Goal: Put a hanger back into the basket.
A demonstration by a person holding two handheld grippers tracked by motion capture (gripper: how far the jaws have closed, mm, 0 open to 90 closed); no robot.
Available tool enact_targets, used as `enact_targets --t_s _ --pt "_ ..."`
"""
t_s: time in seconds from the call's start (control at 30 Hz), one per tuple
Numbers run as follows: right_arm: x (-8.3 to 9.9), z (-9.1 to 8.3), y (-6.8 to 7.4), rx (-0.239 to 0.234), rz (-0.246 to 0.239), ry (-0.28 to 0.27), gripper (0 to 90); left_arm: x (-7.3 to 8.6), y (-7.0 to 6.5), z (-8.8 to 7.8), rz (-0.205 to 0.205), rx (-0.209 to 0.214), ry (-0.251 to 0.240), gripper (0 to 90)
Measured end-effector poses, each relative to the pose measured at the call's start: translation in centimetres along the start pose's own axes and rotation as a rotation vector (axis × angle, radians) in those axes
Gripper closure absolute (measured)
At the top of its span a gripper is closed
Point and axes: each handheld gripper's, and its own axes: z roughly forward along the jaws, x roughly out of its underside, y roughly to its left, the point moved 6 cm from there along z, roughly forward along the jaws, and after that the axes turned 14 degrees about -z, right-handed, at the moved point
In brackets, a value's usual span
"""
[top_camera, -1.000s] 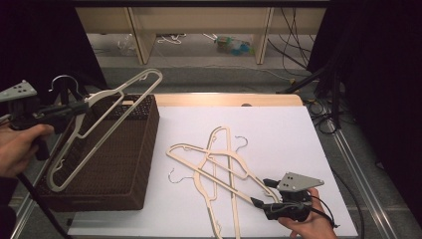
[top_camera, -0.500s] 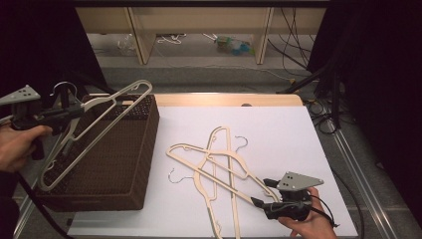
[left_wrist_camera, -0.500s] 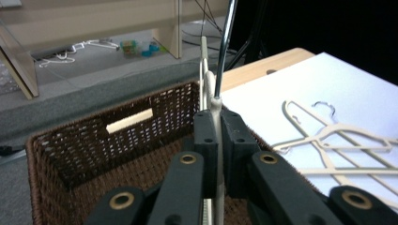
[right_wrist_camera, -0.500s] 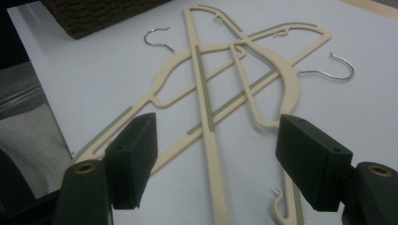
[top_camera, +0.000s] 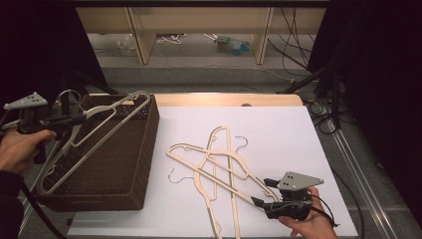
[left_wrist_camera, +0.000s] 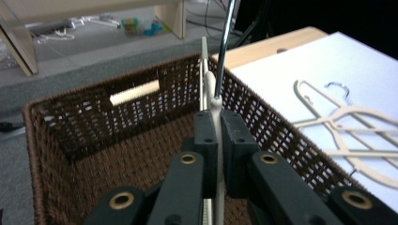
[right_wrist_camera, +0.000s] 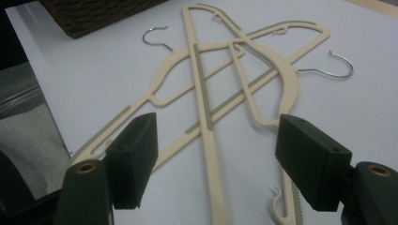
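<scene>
While the left gripper (left_wrist_camera: pixel 214 140) clamps it, a hanger (top_camera: pixel 94 139) slants over the wicker basket (top_camera: pixel 134 169).

Wooden shelving legs (top_camera: pixel 143 42) on grey floor, black cables (top_camera: pixel 298 35), floor clutter (top_camera: pixel 234 45)

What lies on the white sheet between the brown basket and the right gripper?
In the high view, the overlapping cream hangers lie between the basket and the right gripper.
</scene>
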Motion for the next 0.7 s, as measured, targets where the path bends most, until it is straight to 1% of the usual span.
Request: enact_targets --t_s 0.07,0.13,0.17,0.23,0.37,0.5,0.53,0.57,0.6,0.67,0.7 --pt "0.0 0.0 0.0 0.000 0.000 -0.001 31.3 0.3 0.2 0.3 0.000 0.000 0.016 85.8" --pt "0.0 0.1 0.0 0.000 0.000 -0.002 31.4 0.5 0.2 0.5 -0.007 0.011 0.023 85.8" --pt "0.0 0.1 0.0 0.001 -0.001 -0.001 31.4 0.6 0.3 0.6 -0.005 0.003 0.035 85.8" --pt "0.0 0.1 0.0 0.000 0.002 -0.002 31.4 0.9 0.4 1.1 -0.010 0.001 0.053 85.8" --pt "0.0 0.1 0.0 -0.001 0.002 -0.004 31.4 1.2 0.4 1.6 -0.005 0.001 0.061 85.7" --pt "0.0 0.1 0.0 -0.002 0.003 -0.003 31.3 1.7 0.5 2.3 -0.013 -0.002 0.072 85.7" --pt "0.0 0.1 0.0 -0.002 0.002 -0.004 31.3 2.0 0.8 2.7 -0.006 -0.015 0.091 85.7" --pt "0.0 0.1 0.0 -0.002 0.002 -0.004 31.3 2.0 0.8 2.7 -0.006 -0.015 0.091 85.6" --pt "0.1 0.1 0.0 -0.002 0.003 -0.003 31.3 2.3 0.9 2.9 -0.012 -0.017 0.102 85.6" --pt "0.1 0.1 0.0 -0.003 0.001 -0.001 31.3 2.8 1.3 3.2 -0.001 -0.016 0.122 85.7" --pt "0.2 0.1 0.0 -0.006 0.001 0.004 31.3 3.1 1.4 3.4 -0.006 -0.013 0.127 85.6"
